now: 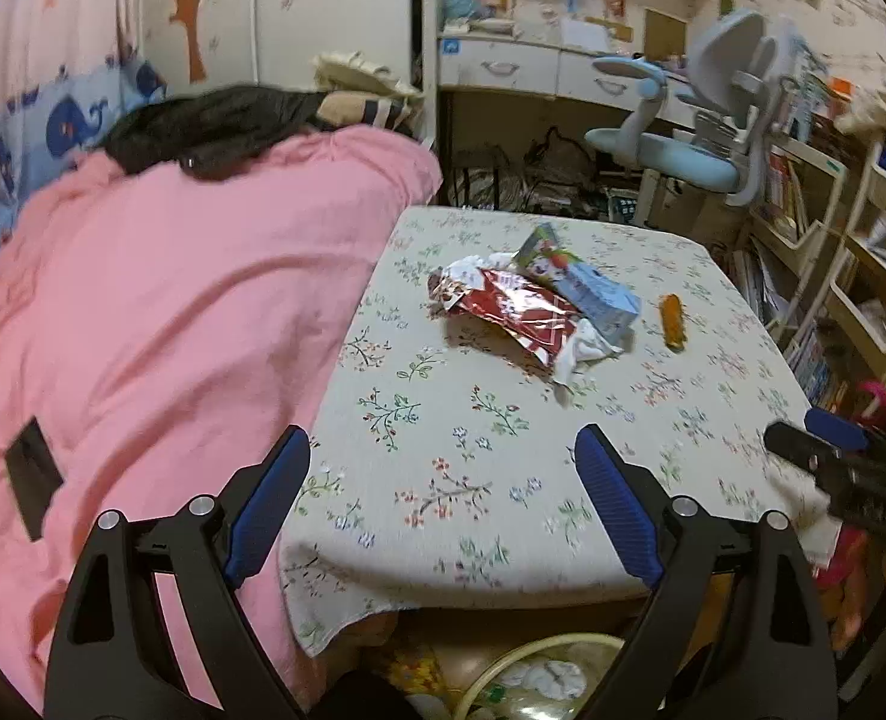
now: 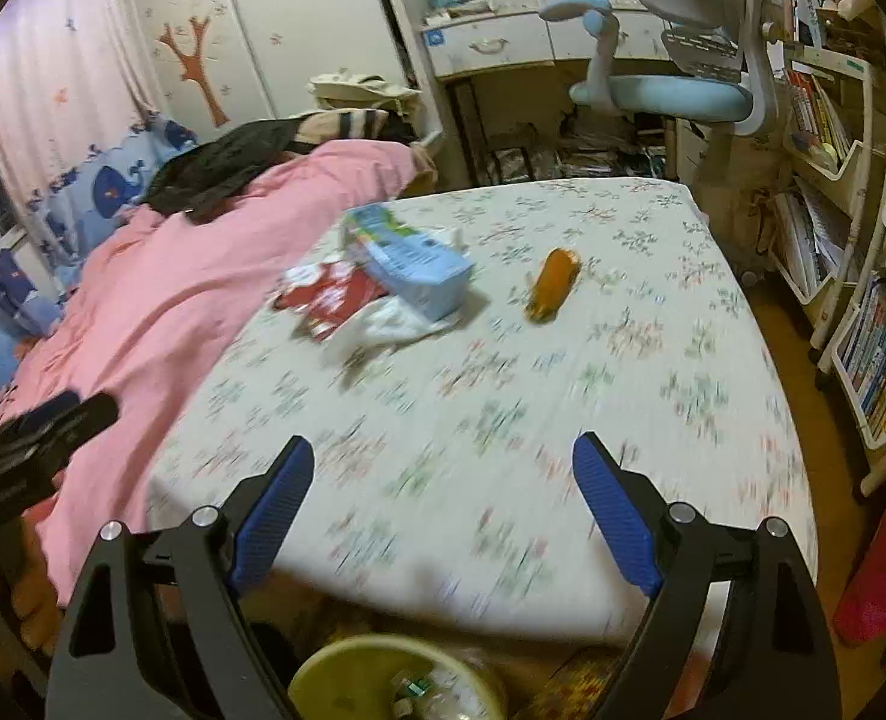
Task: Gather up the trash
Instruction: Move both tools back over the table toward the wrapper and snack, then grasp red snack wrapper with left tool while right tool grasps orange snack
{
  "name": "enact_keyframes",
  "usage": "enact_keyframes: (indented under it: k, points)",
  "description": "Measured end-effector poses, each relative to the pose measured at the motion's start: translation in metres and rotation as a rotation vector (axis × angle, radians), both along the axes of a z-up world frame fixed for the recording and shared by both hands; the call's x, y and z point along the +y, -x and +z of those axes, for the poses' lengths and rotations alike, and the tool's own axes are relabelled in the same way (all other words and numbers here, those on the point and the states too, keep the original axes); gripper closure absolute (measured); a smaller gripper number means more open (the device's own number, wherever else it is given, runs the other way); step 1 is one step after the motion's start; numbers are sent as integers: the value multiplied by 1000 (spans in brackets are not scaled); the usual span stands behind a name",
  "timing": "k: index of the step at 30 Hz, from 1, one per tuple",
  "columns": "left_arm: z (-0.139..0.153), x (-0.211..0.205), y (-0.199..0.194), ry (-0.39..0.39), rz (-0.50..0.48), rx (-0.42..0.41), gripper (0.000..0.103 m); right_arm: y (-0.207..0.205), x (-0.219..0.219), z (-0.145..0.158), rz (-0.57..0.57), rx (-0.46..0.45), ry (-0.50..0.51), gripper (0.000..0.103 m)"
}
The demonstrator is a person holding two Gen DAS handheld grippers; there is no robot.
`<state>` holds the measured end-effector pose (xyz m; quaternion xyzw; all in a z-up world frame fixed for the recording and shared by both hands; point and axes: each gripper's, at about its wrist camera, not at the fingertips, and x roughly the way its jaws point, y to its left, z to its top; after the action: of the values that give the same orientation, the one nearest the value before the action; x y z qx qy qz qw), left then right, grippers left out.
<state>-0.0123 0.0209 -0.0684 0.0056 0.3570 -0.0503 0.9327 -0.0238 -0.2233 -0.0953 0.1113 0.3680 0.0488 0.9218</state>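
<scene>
A: What was lying on the worktop [image 1: 502, 480]?

B: On the floral cloth, toward its far half, sat a heap of trash: a red and white wrapper [image 1: 517, 309], with a blue carton [image 1: 598, 291] lying on its side over the wrapper's far edge, and crumpled white paper [image 1: 586, 354] at the near end. A small orange piece [image 1: 672, 313] lay apart, to the right of the heap.

A: And the containers?

B: A round bin with a pale yellow rim [image 2: 395, 648] stood on the floor just below the near edge of the worktop. From the right wrist view it held some clear plastic and a small green scrap; from the left wrist view, white crumpled paper showed inside it. Beyond that I could not tell the contents.

A: How did the jaws stand?

B: The left gripper [image 1: 443, 498] had its jaws spread wide with nothing between them, hanging over the near left corner of the worktop beside a pink blanket [image 1: 143, 330]. The right gripper [image 2: 443, 504] was likewise wide apart and empty, over the near edge. Neither touched any trash; the heap was well ahead of both.

A: Did either show in the other's view?

B: Yes, each at the frame's edge, blurred.
</scene>
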Motion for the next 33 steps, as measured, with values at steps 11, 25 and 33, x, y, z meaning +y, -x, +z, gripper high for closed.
enact_keyframes:
  k: [11, 25, 33]
  points:
    - [-23, 0, -90, 117, 51, 78, 17, -85, -32, -18, -77, 48, -12, 19]
    - [-77, -10, -194, 302, 103, 230, 17, -135, -42, -37, -91, 93, -46, 24]
    - [-104, -8, -228, 479, 111, 306, 40, -154, -45, -44, -92, 112, -39, 27]
